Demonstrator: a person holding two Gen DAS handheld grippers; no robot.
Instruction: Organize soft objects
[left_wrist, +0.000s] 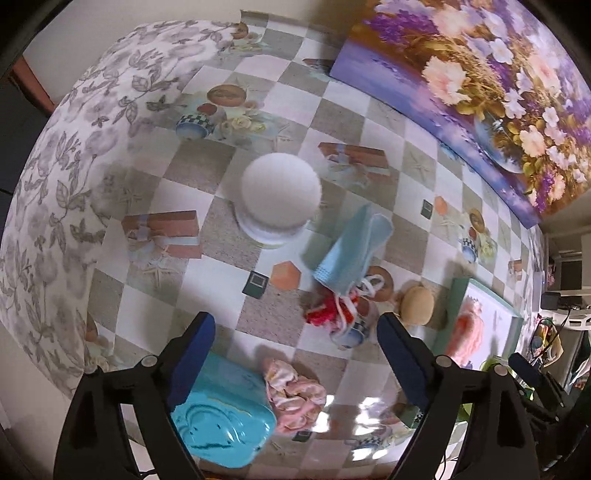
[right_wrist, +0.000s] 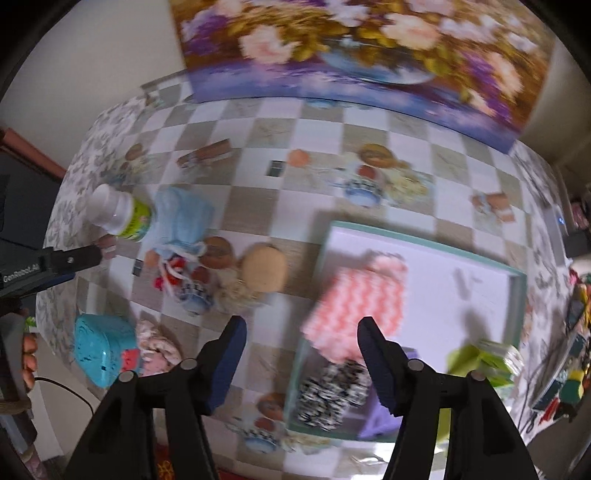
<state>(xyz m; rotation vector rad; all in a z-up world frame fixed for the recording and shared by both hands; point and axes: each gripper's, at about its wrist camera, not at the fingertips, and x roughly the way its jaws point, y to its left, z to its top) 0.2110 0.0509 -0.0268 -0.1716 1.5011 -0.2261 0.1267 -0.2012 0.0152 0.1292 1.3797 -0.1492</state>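
crinkled pink scrunchie (left_wrist: 295, 395) lies at the tabletop (left_wrist: 221, 96) near edge, just right of a glossy turquoise case (left_wrist: 221, 421) and between the spread, empty jaws of the left tool (left_wrist: 295, 332), the nearer one. the right tool (right_wrist: 299, 332), also spread and empty, hovers by the tray (right_wrist: 517, 280).

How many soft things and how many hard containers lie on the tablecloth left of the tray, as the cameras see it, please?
Soft things: 4 (blue mask, red-and-white bundle, tan puff, pink cloth)
Hard containers: 2 (white bottle, turquoise box)
Total: 6
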